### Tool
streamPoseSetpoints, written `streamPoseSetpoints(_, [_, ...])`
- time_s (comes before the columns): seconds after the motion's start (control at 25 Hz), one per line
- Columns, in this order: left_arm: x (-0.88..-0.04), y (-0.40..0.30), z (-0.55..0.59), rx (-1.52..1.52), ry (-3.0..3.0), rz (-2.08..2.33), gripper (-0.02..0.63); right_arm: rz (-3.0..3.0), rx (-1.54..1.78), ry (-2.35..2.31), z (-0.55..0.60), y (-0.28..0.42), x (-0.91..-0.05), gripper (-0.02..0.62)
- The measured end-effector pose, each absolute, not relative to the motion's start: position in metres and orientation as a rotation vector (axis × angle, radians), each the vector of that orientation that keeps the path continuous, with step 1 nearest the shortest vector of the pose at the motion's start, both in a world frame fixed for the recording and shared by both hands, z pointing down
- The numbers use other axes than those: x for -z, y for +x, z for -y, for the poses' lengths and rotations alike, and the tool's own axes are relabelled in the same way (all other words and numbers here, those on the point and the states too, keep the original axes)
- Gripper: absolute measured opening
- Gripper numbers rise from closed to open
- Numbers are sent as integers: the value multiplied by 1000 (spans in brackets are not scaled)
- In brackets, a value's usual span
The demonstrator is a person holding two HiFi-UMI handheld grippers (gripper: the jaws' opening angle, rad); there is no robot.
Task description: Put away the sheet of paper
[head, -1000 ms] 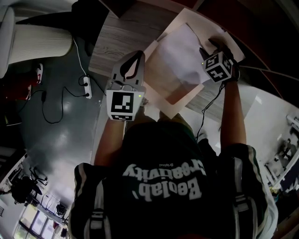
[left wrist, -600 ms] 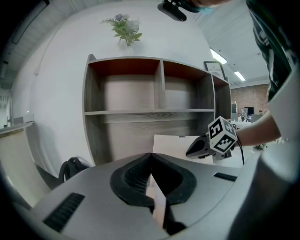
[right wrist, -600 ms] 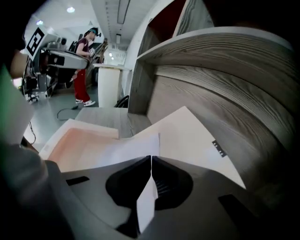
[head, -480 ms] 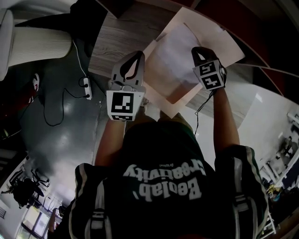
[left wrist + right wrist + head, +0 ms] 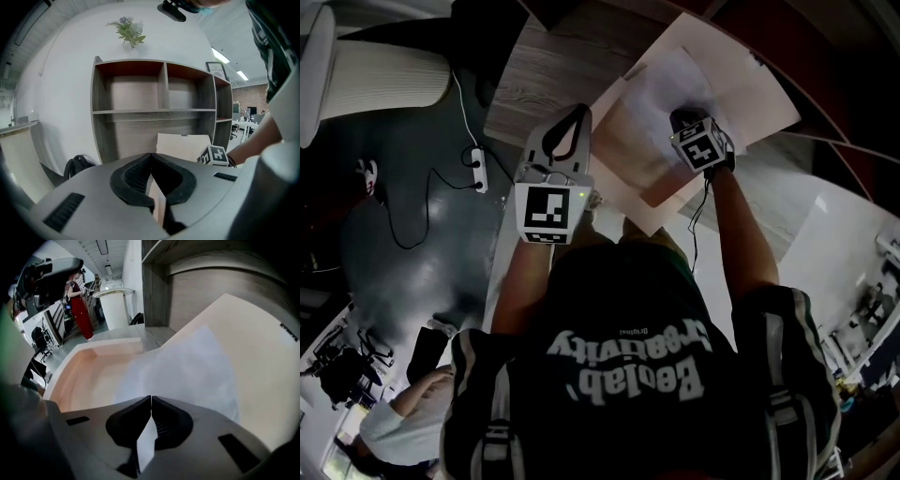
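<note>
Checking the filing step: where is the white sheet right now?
Head view, upper centre-right: the white sheet lies over the open beige folder, its near edge pinched by the right hand-held gripper.

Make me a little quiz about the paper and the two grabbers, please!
1. True or false: the right gripper is shut on the white sheet of paper.
2. What is the left gripper pinching? A the beige folder; B a cable; C a chair.
3. Fill in: the plant stands on top of the ____.
Key: 1 true; 2 A; 3 shelf unit.
</note>
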State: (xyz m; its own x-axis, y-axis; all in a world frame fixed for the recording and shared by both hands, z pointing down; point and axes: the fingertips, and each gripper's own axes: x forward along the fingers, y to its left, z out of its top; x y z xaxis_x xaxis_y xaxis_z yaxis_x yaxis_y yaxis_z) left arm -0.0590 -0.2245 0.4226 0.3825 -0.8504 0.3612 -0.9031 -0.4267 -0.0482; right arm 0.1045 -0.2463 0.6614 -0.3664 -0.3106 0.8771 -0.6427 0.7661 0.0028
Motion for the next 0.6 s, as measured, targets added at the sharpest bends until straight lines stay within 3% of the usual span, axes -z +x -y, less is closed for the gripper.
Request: streamPoseSetpoints(0.6, [-422, -93, 217, -485, 2434, 1626, 18, 1904, -488, 598, 211, 71, -684, 35])
